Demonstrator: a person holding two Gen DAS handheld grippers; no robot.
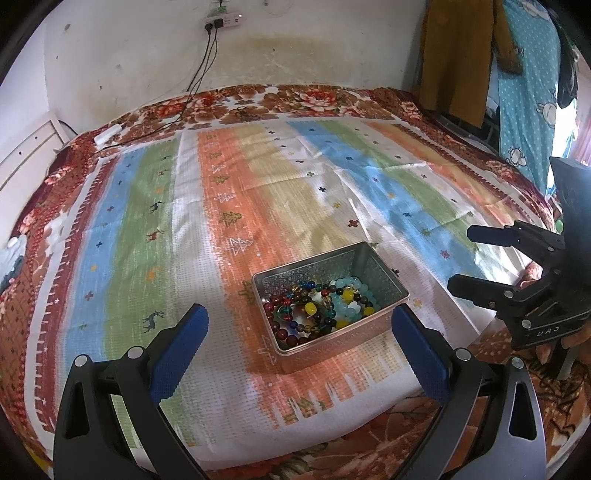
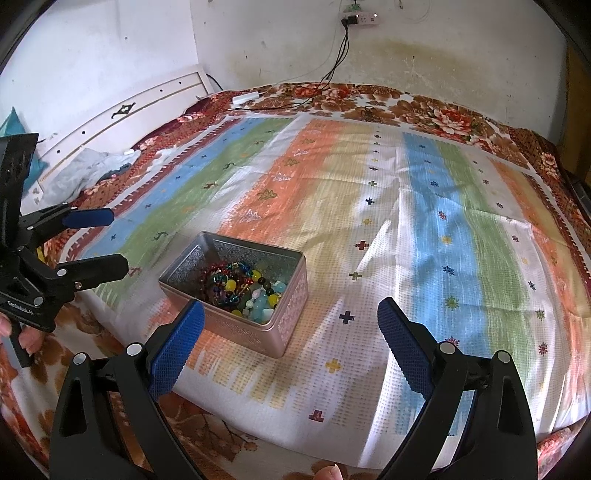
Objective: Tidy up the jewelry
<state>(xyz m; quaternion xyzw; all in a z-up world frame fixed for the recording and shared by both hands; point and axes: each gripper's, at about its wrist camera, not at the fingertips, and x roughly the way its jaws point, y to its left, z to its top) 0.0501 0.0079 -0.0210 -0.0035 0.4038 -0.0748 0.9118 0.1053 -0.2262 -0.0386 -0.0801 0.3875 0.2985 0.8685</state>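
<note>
Blue-padded fingers [image 1: 177, 354] of the left gripper [image 1: 299, 332] stand wide apart at the bottom of the left wrist view, with nothing between them but cloth and the near corner of a metal tin [image 1: 369, 266]. That tin [image 2: 291, 291] is rectangular, silver inside and pinkish with a pale pattern on its outer walls, and it stands open on a striped cloth [image 1: 258, 177] spread over the bed. Inside lie beaded bracelets [image 1: 321, 308] in a tangle: dark red beads toward one end, pale blue-green ones toward the other, with yellow, blue and brown beads mixed between. In the right wrist view the bracelets [image 2: 243, 288] fill the bottom of the tin without rising above its rim.

The right gripper [image 2: 291, 328] also has its fingers spread wide and empty, hovering just above the cloth [image 2: 406, 221]; the tin sits by its left finger, not between the two. Each gripper shows at the edge of the other's view, on opposite sides of the tin and apart from it. A fingertip [image 2: 327, 472] shows at the bottom edge of the right view.

Under the striped cloth lies a floral blanket [image 1: 303, 99]. Beyond it, cables [image 1: 203, 62] hang from a wall socket [image 1: 221, 22].
</note>
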